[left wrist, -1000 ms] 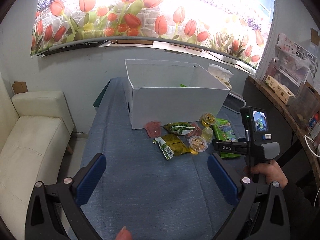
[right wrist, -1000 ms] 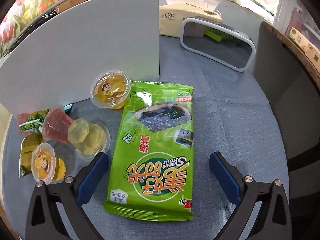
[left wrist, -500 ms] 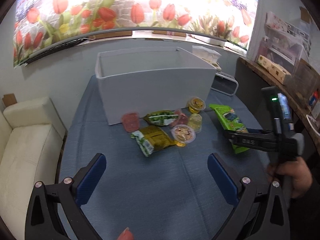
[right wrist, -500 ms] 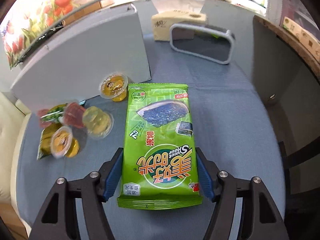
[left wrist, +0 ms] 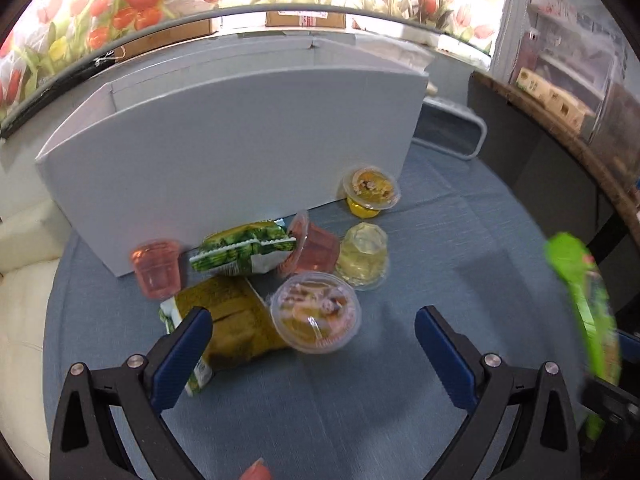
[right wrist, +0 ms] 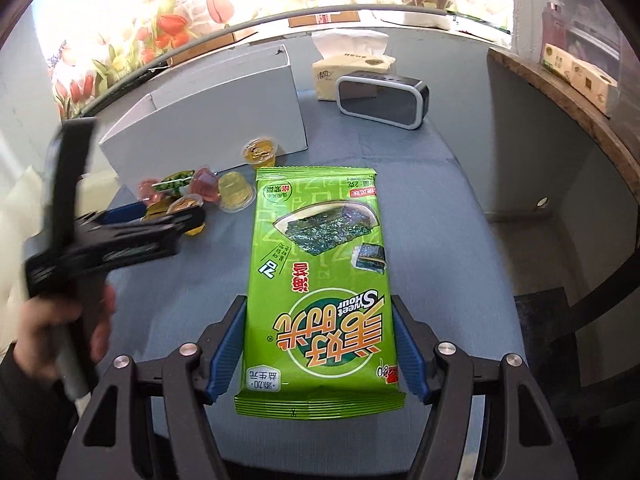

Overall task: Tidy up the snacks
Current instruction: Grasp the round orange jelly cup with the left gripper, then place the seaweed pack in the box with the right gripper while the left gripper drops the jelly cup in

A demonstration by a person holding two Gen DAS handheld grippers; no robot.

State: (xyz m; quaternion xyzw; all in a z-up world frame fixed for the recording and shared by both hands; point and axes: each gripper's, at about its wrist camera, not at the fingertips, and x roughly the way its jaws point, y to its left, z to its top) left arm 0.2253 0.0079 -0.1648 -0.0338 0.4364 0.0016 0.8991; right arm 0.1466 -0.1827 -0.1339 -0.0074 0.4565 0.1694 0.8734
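Blue table: six jelly cups, three packets.

Snacks before box — clock behind

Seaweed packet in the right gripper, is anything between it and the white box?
Nothing visible blocks it. The seaweed packet is lifted; the jelly cups lie low, left of the path to the white box.

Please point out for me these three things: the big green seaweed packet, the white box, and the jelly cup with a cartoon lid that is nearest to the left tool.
Seaweed packet (right wrist: 320,280): right wrist view, middle of its printed front.
White box (left wrist: 240,152): left wrist view, its front wall.
Jelly cup (left wrist: 315,312): left wrist view, centre of its lid.
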